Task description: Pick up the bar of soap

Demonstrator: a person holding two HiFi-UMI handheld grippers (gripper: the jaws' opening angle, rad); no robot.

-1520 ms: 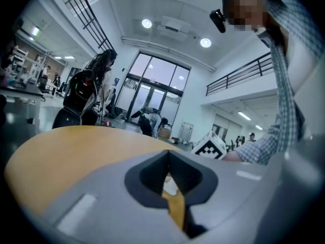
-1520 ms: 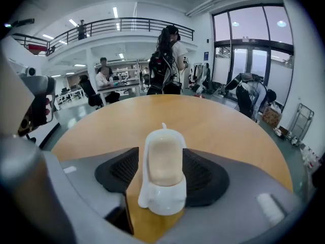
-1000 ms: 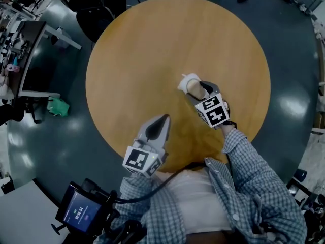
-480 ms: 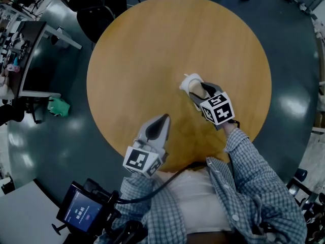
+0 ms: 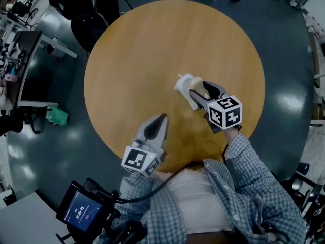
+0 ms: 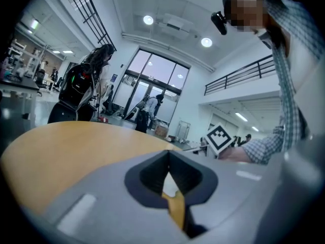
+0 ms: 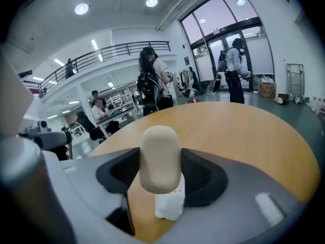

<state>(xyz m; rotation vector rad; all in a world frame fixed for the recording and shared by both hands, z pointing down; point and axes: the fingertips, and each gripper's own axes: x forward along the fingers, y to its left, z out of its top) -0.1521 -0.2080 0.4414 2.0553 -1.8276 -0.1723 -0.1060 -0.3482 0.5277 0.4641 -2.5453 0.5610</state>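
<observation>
A beige bar of soap [image 7: 160, 158] stands on end between the dark pads of my right gripper [image 7: 161, 173], which press on both its sides. Under it a white soap dish [image 7: 170, 203] rests on the round wooden table [image 7: 238, 131]. In the head view the right gripper [image 5: 197, 92] holds the soap [image 5: 197, 87] just right of the dish [image 5: 183, 81], at the table's middle right. My left gripper [image 5: 161, 118] hovers near the table's front edge, jaws shut, with nothing in them. The left gripper view shows only its closed jaws [image 6: 170, 186] and the tabletop [image 6: 66, 146].
The table edge [image 5: 101, 131] drops to a dark glossy floor on all sides. Dark chairs [image 5: 86, 14] stand at the far left and a desk [image 5: 35, 65] with a green object [image 5: 56, 116] beside it. A small screen [image 5: 81, 212] sits by my left arm.
My right gripper has closed on the soap and moved up and a little right, taking the soap off the dish. The left gripper stays where it was.
</observation>
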